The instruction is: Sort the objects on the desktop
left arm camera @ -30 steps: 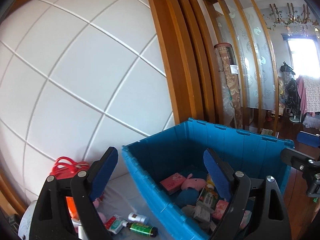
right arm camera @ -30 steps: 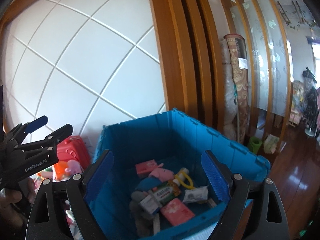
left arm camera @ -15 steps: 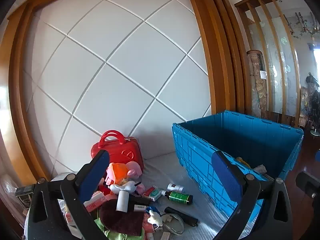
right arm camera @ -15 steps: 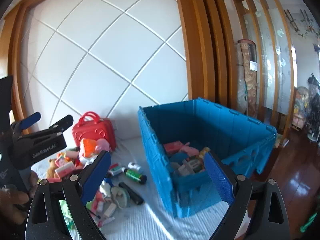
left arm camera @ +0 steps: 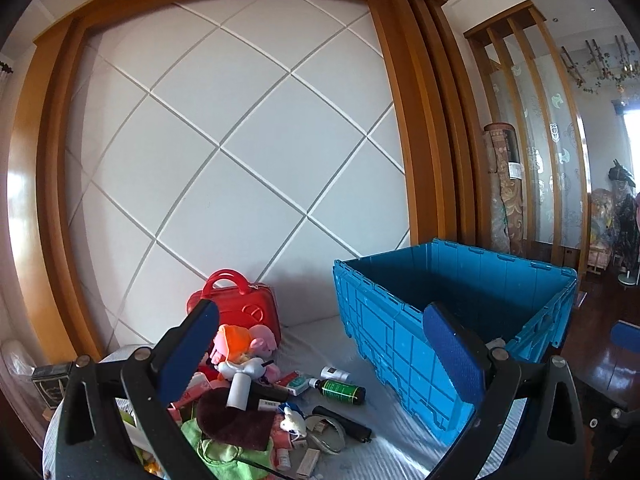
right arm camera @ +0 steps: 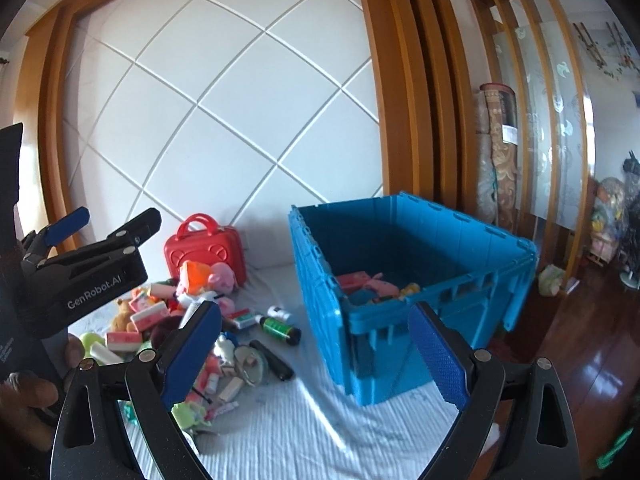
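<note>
Clutter (left arm camera: 256, 412) of toys, boxes and bottles lies low between the left tool's (left arm camera: 320, 356) wide-spread, empty fingers, a blue crate (left arm camera: 452, 320) behind its right finger. From the right wrist, the right tool (right arm camera: 316, 356) gapes empty too, the pile (right arm camera: 192, 320) at its left finger, the crate (right arm camera: 400, 280) just beyond, holding some items.

Bright daytime room, bent by a fish-eye lens

Sunlight comes from a window (left arm camera: 632, 120) far on the right and makes the wood floor (right arm camera: 592, 364) shine. The white wall (left arm camera: 224, 152) is bright and even. Straight lines curve near the edges, and the corners go black. The blue bin (right arm camera: 404, 276) is dark inside. Most things look sharp.
</note>
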Available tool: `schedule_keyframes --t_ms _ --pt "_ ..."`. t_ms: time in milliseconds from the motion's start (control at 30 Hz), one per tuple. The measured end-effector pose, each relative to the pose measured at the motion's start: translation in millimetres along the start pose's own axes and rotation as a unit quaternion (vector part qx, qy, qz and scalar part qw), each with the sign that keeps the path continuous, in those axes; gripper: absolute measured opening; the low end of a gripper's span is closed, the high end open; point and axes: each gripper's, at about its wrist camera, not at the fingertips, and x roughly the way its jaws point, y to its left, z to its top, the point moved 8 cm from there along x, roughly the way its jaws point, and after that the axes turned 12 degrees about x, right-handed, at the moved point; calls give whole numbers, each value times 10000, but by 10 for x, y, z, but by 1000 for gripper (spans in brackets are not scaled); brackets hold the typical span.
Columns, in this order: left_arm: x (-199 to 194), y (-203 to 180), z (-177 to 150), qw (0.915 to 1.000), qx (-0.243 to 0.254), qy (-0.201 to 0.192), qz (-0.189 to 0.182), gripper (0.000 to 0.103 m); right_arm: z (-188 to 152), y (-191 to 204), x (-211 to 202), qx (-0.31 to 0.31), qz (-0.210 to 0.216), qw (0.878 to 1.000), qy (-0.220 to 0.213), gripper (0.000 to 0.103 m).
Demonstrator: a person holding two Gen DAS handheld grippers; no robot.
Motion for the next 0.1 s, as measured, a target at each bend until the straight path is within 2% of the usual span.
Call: schedule_keyframes --t_ms 100 --pt "-153 -132 -39 10000 25 79 55 103 -59 -126 -120 22 70 10000 46 97"
